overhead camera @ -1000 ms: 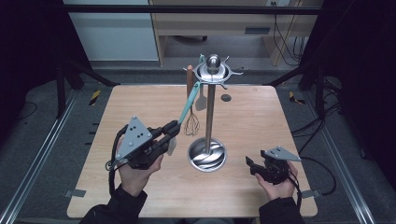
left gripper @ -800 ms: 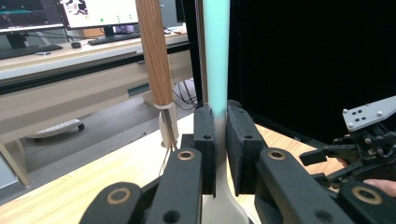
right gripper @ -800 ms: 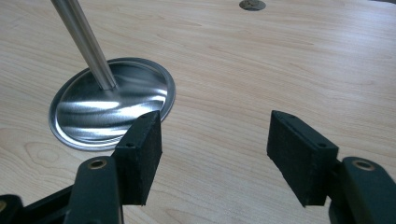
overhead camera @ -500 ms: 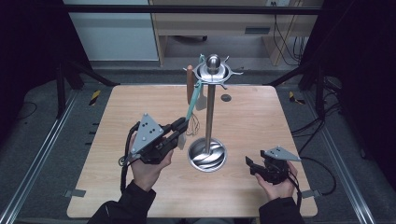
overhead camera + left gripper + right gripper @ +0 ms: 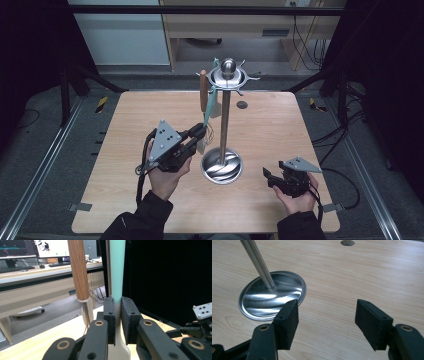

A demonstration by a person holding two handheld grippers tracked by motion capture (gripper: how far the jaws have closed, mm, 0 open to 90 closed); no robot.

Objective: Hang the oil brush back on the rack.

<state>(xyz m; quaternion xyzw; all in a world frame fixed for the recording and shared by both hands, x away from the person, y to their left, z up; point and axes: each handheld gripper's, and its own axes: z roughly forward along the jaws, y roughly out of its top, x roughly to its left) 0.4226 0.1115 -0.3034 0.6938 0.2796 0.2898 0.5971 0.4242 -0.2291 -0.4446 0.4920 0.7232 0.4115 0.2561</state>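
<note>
Handheld grippers, pair; operator in dark sleeves.
Left gripper (image 5: 200, 134), right gripper (image 5: 267, 176): black jaws, brass-ringed pivots, grey three-cornered plates, black trailing cables.

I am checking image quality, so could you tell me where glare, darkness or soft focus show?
High view: dark surroundings, evenly lit table. Right gripper view: bright streaky glare on the stand's steel base. Left gripper view: the near tool looks soft, black backdrop at right.

The left gripper (image 5: 118, 322) is clamping the mint-green utensil handle (image 5: 117, 267), its pads pressing both sides where green is meeting cream. Just left of that handle, the wooden-handled whisk (image 5: 78, 270) is hanging upright. The other gripper (image 5: 200, 325) is sitting far right.
</note>
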